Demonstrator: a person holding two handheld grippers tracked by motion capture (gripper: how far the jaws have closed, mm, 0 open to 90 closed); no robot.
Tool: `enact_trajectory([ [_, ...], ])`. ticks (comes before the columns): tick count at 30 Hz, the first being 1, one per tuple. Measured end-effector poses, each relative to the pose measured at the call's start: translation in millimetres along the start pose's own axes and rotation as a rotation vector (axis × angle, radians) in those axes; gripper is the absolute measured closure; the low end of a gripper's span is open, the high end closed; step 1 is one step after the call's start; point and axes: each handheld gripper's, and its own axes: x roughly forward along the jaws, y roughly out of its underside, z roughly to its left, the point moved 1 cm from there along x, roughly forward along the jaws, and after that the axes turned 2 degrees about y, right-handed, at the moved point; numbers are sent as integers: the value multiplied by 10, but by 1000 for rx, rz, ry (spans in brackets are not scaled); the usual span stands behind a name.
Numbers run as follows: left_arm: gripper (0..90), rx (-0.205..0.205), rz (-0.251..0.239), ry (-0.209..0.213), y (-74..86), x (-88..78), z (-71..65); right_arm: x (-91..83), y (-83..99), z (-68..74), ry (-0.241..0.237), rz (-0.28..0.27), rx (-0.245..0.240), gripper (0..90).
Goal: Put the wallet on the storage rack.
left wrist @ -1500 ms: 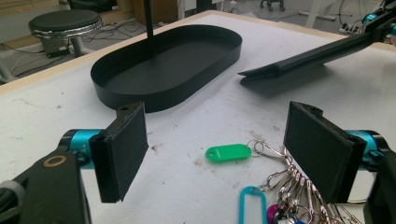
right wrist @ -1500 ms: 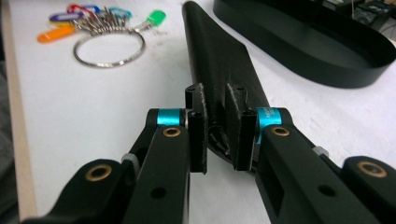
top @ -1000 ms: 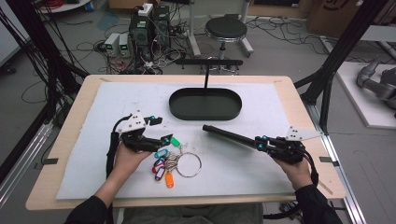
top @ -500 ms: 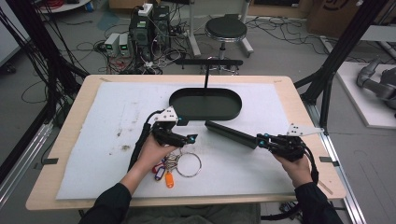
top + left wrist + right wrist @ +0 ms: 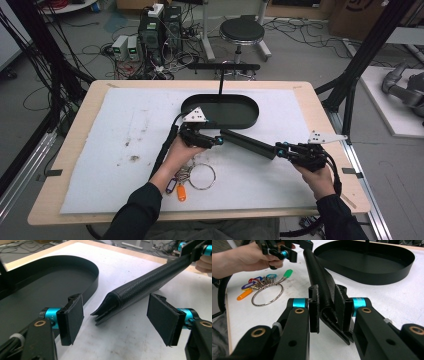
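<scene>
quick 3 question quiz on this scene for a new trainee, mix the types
1. True or false: the right gripper is shut on one end of the black leather case.
2. The left gripper is: A) shut on the key ring, B) open around the case's free end, C) resting inside the tray.
3. Fill in: the key ring with coloured tags lies on the white mat, on the person's side of the black oval ____.

Key: 1 true; 2 B; 3 tray.
</scene>
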Motion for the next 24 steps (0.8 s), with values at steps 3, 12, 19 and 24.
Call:
enact_trajectory([
  [3, 333, 26, -10, 28, -10, 53, 6, 1, -2, -8, 1, -2, 2, 752],
  [12, 623, 103, 11, 18, -31, 78, 2, 1, -1, -18, 29, 3, 3, 650],
  [19, 737, 123, 13, 48, -52, 69, -45, 56, 20, -39, 83, 39, 3, 404],
  [24, 757, 113, 30, 83, -59, 33, -68, 135, 51, -113, 102, 73, 13, 391],
])
